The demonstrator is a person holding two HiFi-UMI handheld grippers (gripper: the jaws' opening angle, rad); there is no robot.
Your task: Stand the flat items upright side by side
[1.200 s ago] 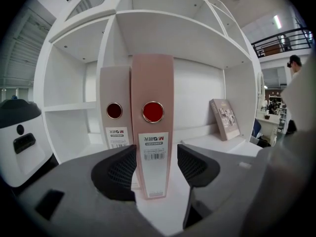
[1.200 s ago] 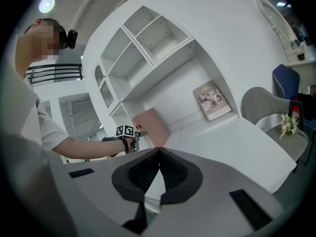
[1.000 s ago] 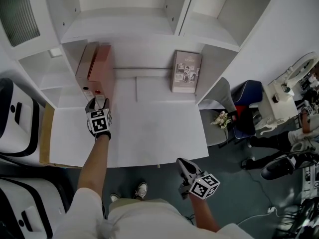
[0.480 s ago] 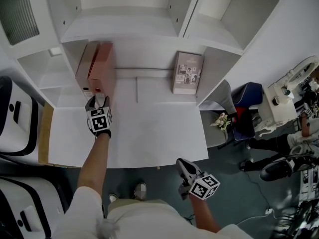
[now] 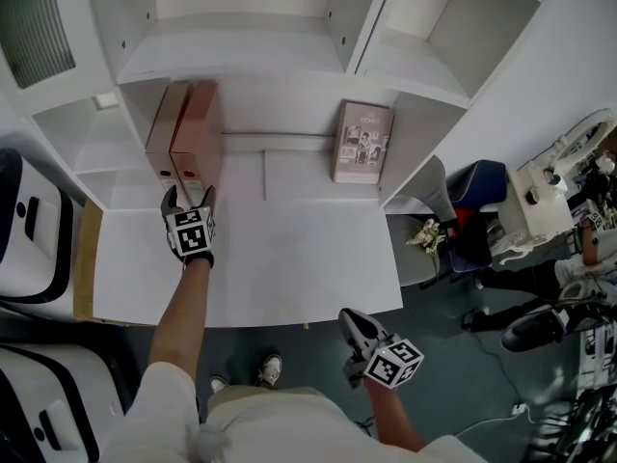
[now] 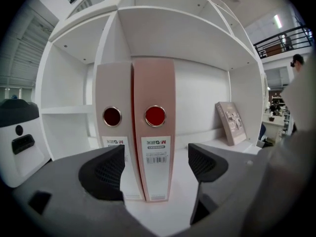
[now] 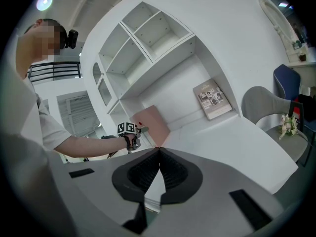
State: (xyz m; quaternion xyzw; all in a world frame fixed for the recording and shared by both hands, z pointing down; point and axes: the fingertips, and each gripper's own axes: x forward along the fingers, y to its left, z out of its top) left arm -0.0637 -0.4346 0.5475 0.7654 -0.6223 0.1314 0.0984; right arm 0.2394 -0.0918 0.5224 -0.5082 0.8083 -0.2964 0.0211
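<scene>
Two pink lever-arch binders stand upright side by side at the left of the shelf's lower bay: the paler left binder (image 5: 166, 128) (image 6: 112, 127) and the right binder (image 5: 196, 128) (image 6: 154, 132). My left gripper (image 5: 188, 199) (image 6: 157, 158) is just in front of the right binder's spine. Its jaws have just been opening and now stand apart on either side of the spine, with no pad pressing on it. A flat book (image 5: 362, 141) (image 6: 230, 122) (image 7: 212, 99) leans against the bay's right wall. My right gripper (image 5: 351, 320) (image 7: 159, 153) hangs shut and empty, off the desk's near edge.
The white desk top (image 5: 289, 258) stretches between the binders and the book. White shelf compartments (image 5: 241, 27) rise above it. A grey chair (image 5: 424, 205) and a blue chair (image 5: 487, 186) stand at the right, and white machines (image 5: 29, 230) at the left.
My left gripper's jaws have spread and let go of the right binder, which stays upright. The right gripper has kept still.
</scene>
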